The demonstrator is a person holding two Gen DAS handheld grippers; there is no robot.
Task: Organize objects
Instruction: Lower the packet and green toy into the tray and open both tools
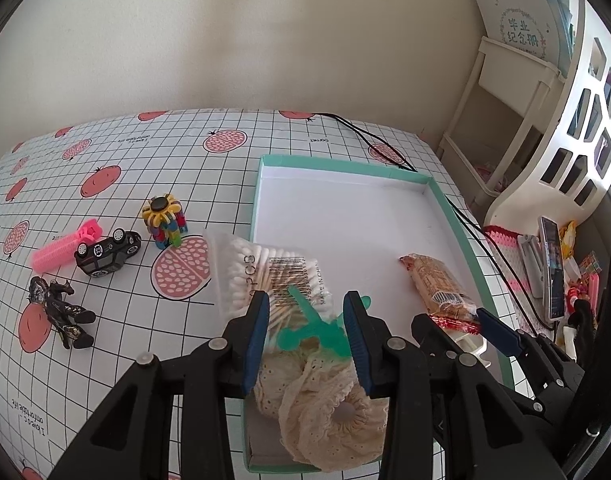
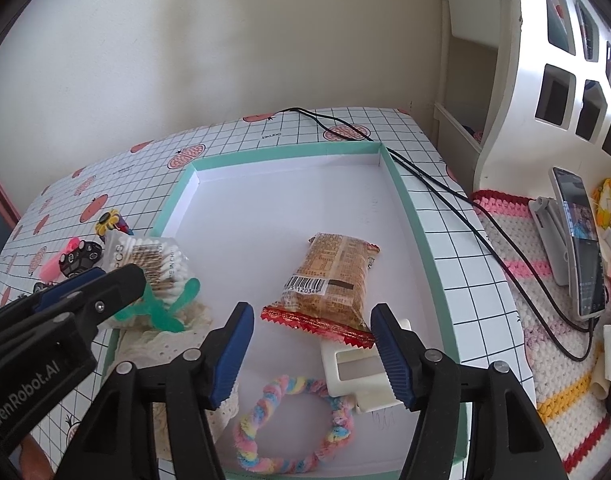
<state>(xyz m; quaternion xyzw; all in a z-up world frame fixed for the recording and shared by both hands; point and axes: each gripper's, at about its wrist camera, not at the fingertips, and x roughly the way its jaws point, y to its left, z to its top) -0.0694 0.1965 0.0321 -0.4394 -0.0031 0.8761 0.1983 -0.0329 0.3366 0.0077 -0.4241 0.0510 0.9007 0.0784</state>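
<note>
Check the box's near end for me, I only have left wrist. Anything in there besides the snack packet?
Observer: Yes. A pastel rope ring lies on the floor of the box, at its near end.
Operator: Snack flat on the floor?
Observer: No. The snack packet has its near end resting on a white plastic case.
Operator: Right gripper?
Observer: The right gripper is open, one finger either side of the packet's near end.

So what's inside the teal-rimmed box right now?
The box holds a snack packet, pastel rope ring, white plastic case, lace roll and green clip; gripper fingers cover the near corners.
</note>
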